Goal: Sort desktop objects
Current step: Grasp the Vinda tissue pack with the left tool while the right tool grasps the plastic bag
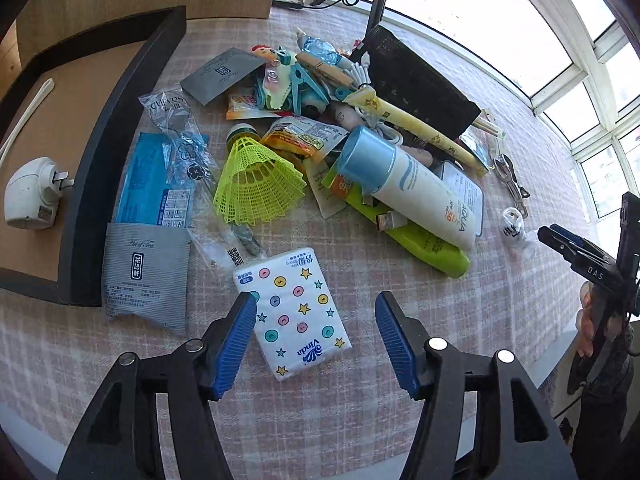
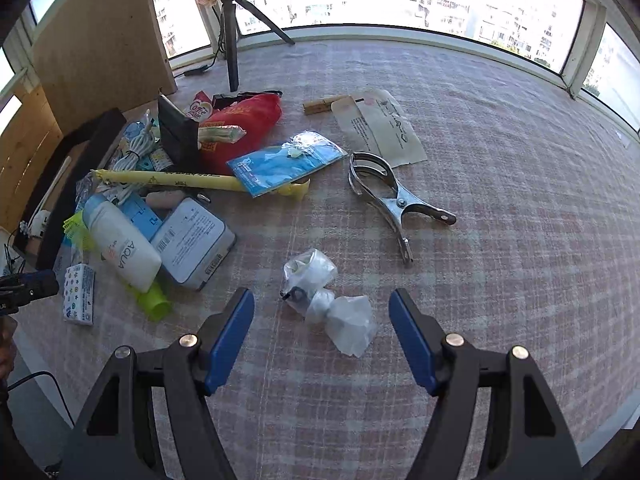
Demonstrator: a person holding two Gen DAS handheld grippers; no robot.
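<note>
Desktop objects lie heaped on a checked tablecloth [image 2: 500, 200], with both grippers' jaws wide and empty.

Left gripper [image 1: 316, 340] hangs over a tissue pack [image 1: 292, 312], its left finger [image 1: 234, 344] overlapping the pack's edge; whether it touches, I cannot tell. Beyond lie a yellow shuttlecock [image 1: 256, 184] and a sunscreen tube [image 1: 408, 184]. Right gripper [image 2: 322, 336] frames a crumpled clear plastic wrapper [image 2: 328, 300]; farther off lies a metal clamp [image 2: 388, 196].

"Vinda" on tissue pack [image 1: 294, 314], "AQUA" on white tube [image 1: 424, 196], "Art of Tea" on grey sachet [image 1: 146, 276], "DAS" on right gripper [image 1: 558, 240]
</note>
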